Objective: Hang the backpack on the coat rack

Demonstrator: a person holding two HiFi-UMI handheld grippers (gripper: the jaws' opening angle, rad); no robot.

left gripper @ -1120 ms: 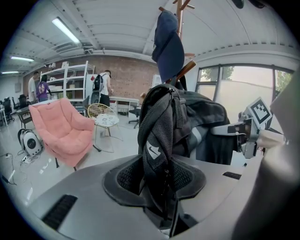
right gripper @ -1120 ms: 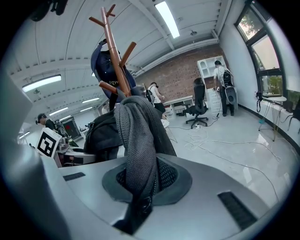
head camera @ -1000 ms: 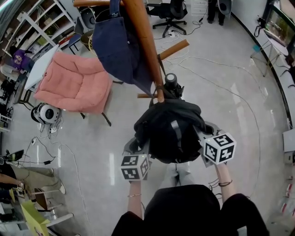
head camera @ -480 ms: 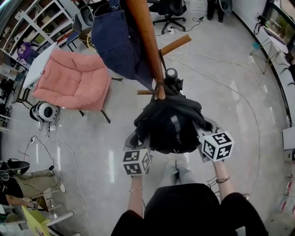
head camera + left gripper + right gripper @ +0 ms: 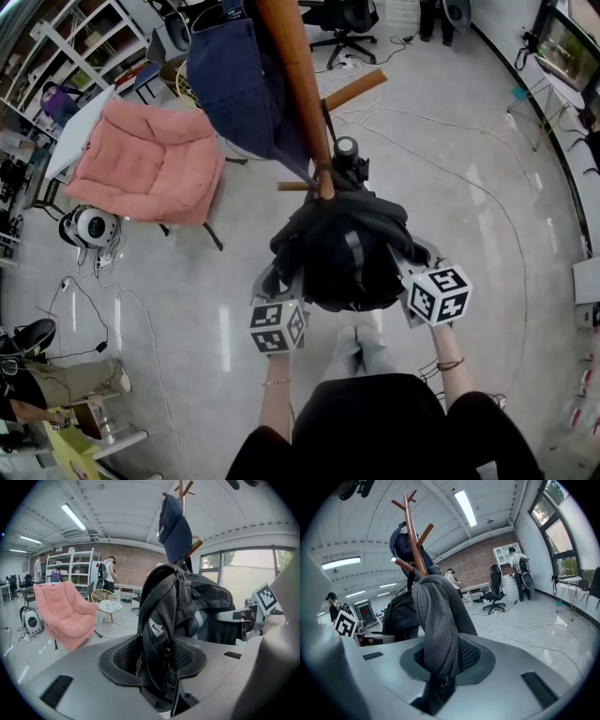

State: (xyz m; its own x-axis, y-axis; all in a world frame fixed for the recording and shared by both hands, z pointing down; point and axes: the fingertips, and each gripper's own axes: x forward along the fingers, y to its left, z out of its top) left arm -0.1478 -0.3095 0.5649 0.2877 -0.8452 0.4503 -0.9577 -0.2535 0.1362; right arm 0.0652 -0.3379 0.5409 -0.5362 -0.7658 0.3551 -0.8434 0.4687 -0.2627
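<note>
Wooden coat rack (image 5: 292,84), round brown pole with slanted pegs. Black backpack (image 5: 347,253) up against its lower peg: soft, bulky, grey stripe, mesh straps. Left hand-held gripper (image 5: 161,667) and right hand-held gripper (image 5: 440,667) opening, mesh fabric between jaws.

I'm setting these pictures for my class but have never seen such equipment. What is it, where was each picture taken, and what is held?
No robot: a person holds a hand-operated claw in each hand; the patterned cubes belong to them. One picture looks down from a camera on the person's head; the other two come from cameras riding on the claws. The left claw and right claw each have a strap of the black backpack between their jaws, which are opening. The backpack's top is at a wooden coat rack, where a navy bag hangs. A pink armchair stands on the floor.
</note>
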